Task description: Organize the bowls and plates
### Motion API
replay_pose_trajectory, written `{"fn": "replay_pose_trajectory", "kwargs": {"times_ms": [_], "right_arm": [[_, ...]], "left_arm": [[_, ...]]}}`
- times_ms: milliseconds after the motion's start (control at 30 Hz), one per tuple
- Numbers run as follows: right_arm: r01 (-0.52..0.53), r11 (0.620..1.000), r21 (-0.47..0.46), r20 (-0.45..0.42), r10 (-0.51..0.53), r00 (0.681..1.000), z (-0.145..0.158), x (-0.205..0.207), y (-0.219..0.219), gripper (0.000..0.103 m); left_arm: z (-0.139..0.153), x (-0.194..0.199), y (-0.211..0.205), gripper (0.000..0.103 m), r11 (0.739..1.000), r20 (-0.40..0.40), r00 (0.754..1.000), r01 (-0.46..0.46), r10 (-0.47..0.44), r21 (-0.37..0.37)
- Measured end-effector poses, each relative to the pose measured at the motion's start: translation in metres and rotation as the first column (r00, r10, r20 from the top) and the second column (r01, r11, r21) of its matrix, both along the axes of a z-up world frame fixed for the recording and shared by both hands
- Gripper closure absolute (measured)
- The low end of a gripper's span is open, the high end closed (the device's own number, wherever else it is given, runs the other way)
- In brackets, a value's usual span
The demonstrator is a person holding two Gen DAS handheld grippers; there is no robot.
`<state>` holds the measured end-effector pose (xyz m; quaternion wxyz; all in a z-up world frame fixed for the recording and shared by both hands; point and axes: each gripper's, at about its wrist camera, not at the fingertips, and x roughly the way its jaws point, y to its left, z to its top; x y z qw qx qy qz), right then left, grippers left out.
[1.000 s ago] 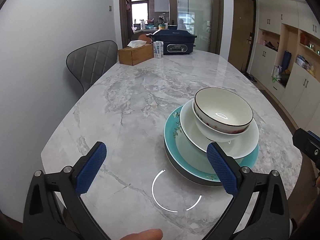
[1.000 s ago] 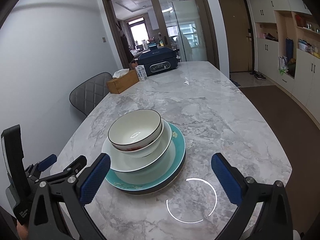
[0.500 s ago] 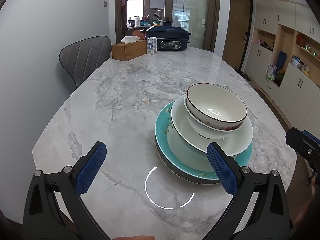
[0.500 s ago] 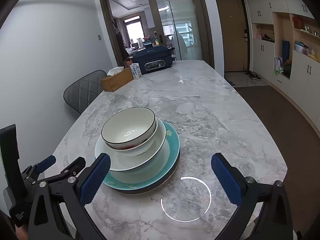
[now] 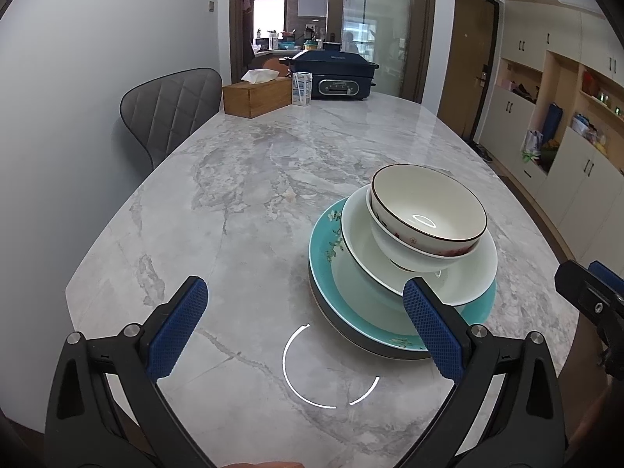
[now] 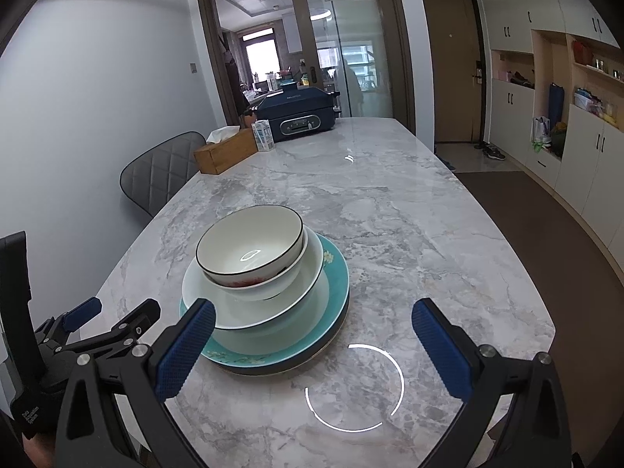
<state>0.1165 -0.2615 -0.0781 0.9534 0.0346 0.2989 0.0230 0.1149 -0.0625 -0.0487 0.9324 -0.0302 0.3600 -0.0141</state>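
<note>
Left gripper [image 5: 304, 327]: black plastic frame w/ metal bolts, blue cross-hatched rubber pads, jaws spread wide, nothing between them, hovering over the near edge of the table [image 5: 241, 195]. Right gripper [image 6: 314, 345]: same build, also wide open & empty, pads apart over bare tabletop near the front edge. In the right wrist view the left gripper shows low at the left; in the left wrist view part of the right gripper pokes in at the right edge.

Table is polished grey-white marble w/ darker veins, rounded corners, glossy; a ring-shaped light reflection sits on it just in front of each gripper.

Just beyond the pads sits the stack of dishes, on the near part of the table. Bottom: wide teal plate [image 5: 327, 241] w/ small floral print on the rim, round, glazed, over a dark underside or base, can't tell which. On it a shallow white plate/bowl [image 5: 464, 284], smooth glaze. Nested above: a white bowl, then the top bowl [image 5: 429, 210], cream inside, thin dark rim, red pattern on the outer wall, tilted slightly.

Far end: wooden tissue box [image 5: 255, 95], rectangular, white tissue sticking up; small carton [image 5: 302, 87] beside it; dark blue electric cooker [image 5: 335, 76] w/ front control panel. Grey quilted chair [image 5: 167, 109] at the table's left side. Pale cabinets along the right wall.
</note>
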Motion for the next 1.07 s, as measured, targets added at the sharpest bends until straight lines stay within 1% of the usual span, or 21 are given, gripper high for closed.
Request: {"fn": "replay_pose_trajectory", "kwargs": {"times_ms": [633,767,867,1067], "right_arm": [[0.003,1.000,-0.008,0.000,-0.003,1.000,-0.0011,0.0003,-0.0007,0.000],[0.000,1.000,-0.011,-0.002,0.000,1.000,-0.0013,0.0008,-0.0018,0.000],[-0.002,1.000,0.001,-0.008,0.002,1.000,-0.0034,0.0014,-0.0041,0.000],[0.001,1.000,0.009,-0.010,-0.001,1.000,-0.0054,0.0030,-0.0075,0.000]], "left_arm": [[0.0053,-0.0027,0.0008,0.001,1.000,0.005,1.000,0.004,-0.004,-0.009],[0.0070,-0.0031,-0.0027,0.001,1.000,0.006,1.000,0.003,-0.004,0.010],[0.0067,-0.0035,-0.0029,0.001,1.000,0.001,1.000,0.011,-0.011,-0.005],[0.0094,-0.0075,-0.0054,0.002,0.999,0.038,0.999,-0.002,0.000,0.035]]}}
